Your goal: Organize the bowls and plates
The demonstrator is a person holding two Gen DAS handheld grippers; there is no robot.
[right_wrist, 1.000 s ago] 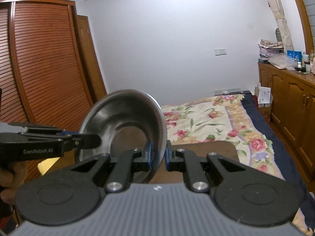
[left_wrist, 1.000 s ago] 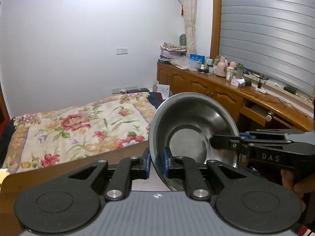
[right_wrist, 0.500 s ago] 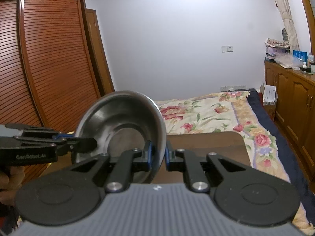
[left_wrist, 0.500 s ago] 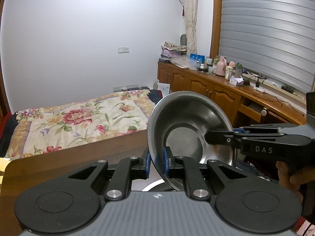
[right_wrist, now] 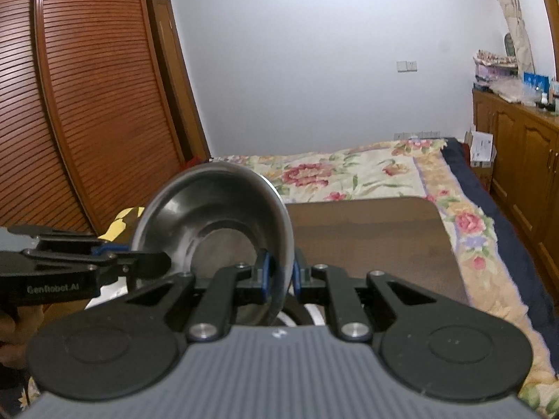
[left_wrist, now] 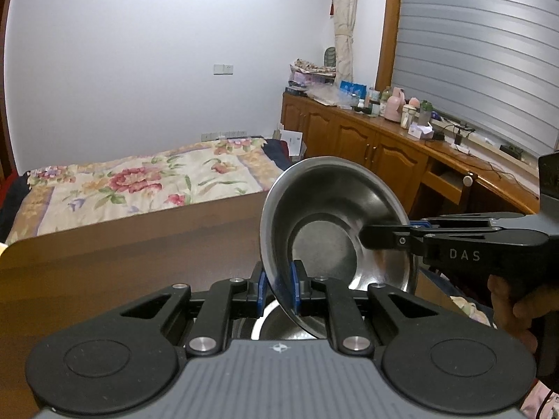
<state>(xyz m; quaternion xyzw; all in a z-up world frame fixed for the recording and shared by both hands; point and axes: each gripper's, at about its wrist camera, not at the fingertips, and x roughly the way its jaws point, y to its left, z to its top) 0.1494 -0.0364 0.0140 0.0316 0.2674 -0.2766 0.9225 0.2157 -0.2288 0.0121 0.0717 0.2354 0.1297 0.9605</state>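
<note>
From my left wrist, my left claw (left_wrist: 277, 291) is clamped on the near rim of the steel bowl (left_wrist: 335, 223), tilted above another bowl (left_wrist: 276, 326) on the counter (left_wrist: 122, 265). From my right wrist, my right claw (right_wrist: 279, 279) is pinched shut on the opposite rim. I should level both sides together and lower it centred, so it nests.

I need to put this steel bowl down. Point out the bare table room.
The brown table is bare from the steel bowl out to its far edge by the floral bed. Below the bowl it is crowded: another steel bowl sits there.
</note>
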